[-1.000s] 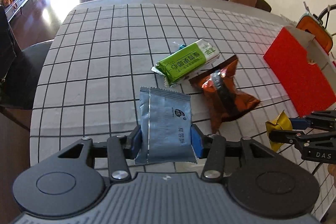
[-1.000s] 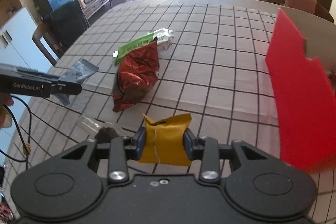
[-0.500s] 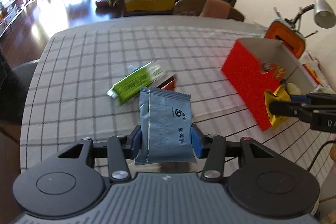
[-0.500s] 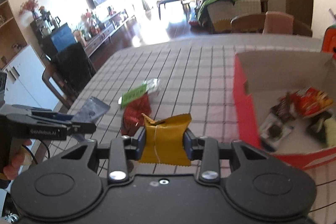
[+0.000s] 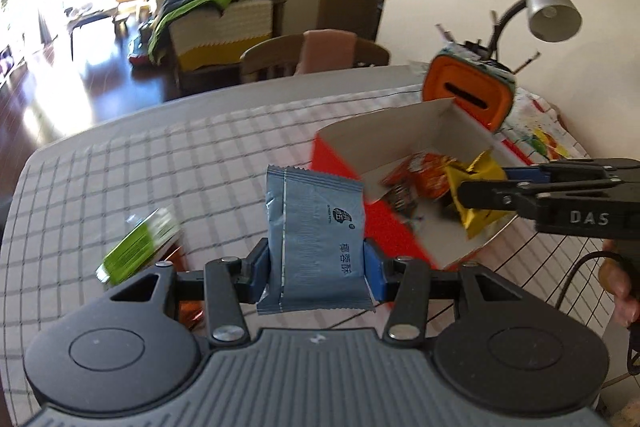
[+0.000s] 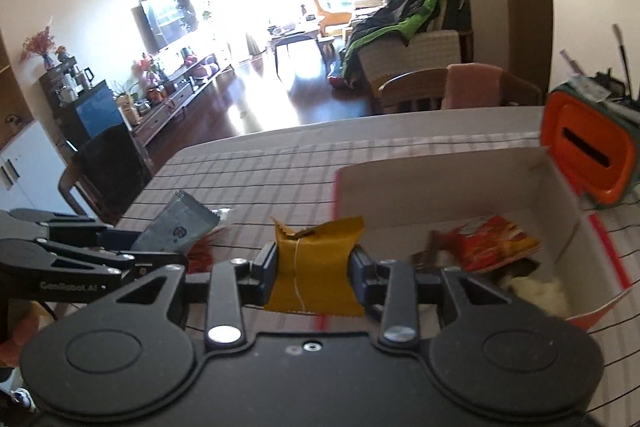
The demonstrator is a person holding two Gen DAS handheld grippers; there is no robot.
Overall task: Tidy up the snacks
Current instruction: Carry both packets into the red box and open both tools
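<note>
My left gripper (image 5: 316, 267) is shut on a grey-blue snack packet (image 5: 316, 231), held in the air just left of the red box (image 5: 384, 231). My right gripper (image 6: 316, 267) is shut on a yellow snack packet (image 6: 316, 263), held over the box's near edge; it also shows in the left wrist view (image 5: 476, 195) above the box's inside. The red box (image 6: 560, 187) is open with white inner walls and holds an orange-red packet (image 6: 496, 243) and other snacks. A green packet (image 5: 140, 247) and a brown-red foil packet (image 5: 188, 307) lie on the table.
The checked tablecloth (image 5: 140, 179) covers the round table. An orange container (image 5: 468, 95) and a desk lamp (image 5: 548, 7) stand behind the box. A chair (image 5: 316, 55) stands at the far edge.
Both grippers have lifted and moved right toward the red box with their packets. The yellow packet now hangs over the box's inside; the grey-blue packet is closer to its left wall.
</note>
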